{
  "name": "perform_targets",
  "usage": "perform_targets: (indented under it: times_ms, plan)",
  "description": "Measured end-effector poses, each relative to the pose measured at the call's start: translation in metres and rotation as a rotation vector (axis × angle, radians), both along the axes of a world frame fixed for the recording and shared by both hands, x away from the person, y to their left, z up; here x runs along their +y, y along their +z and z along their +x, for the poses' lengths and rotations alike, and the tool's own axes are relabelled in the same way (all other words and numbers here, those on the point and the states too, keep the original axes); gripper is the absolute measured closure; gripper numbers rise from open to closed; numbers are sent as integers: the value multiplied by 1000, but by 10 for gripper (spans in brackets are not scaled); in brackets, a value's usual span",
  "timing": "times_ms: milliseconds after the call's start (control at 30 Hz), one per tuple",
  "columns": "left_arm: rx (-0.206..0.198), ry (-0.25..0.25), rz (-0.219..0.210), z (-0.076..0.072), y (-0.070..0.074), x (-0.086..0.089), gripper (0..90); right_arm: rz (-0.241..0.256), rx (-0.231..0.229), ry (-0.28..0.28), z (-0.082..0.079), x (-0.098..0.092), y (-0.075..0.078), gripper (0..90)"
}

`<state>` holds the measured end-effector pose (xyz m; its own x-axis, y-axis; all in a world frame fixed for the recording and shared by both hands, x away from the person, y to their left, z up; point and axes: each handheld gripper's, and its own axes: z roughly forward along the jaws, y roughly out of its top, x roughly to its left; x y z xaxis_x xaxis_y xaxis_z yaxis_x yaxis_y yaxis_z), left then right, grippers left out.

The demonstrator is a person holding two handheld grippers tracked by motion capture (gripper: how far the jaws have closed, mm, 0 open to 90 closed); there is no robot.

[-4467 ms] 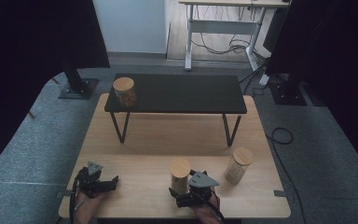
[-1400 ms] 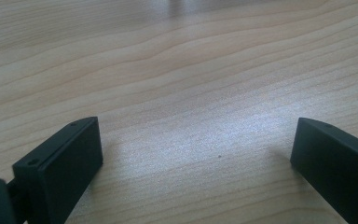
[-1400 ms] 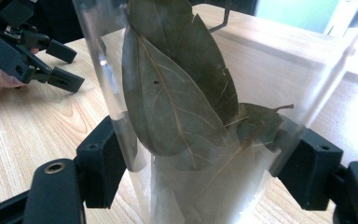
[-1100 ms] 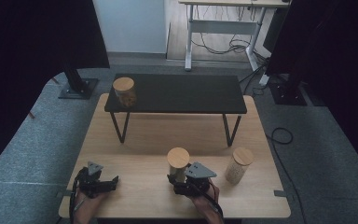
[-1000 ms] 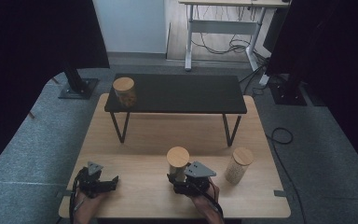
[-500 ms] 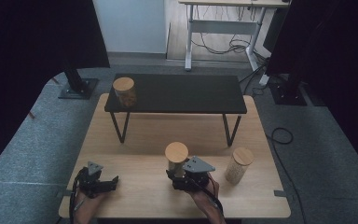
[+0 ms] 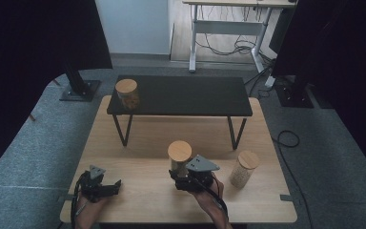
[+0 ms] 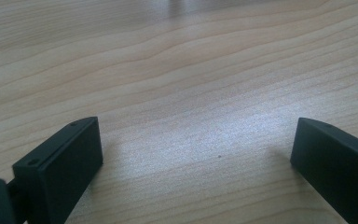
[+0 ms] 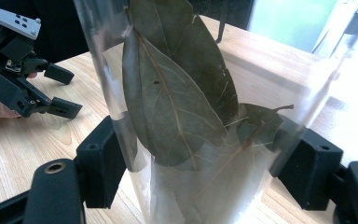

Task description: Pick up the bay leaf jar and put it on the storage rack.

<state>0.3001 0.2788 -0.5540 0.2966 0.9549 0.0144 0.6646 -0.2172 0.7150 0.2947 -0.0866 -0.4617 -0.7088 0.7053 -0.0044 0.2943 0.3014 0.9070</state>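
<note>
Right tool [image 7: 180, 177] clamps leaf jar [image 7: 179, 157] upright — left tool [image 7: 106, 186] gapes.

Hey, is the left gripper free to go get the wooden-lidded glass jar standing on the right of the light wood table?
Probably not easily. The left gripper is open and empty at the table's near left, but the right gripper, shut on the leaf-filled glass jar, sits between it and the wooden-lidded jar on the right.

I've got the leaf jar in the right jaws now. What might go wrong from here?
1. The right gripper holds the smooth, clear leaf jar low on its wall, so it may slip or tip.
2. The shelf edge lies just beyond; a low carry may knock it.
3. Another jar stands close on the right; a swing that way may topple it.
</note>
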Motion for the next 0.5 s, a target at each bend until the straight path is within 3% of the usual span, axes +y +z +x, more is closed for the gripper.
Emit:
perform_targets:
  times_ms: [500]
  plan:
    - [0, 1, -1, 0, 0, 0, 18, 18, 1, -10, 5, -2, 11, 253]
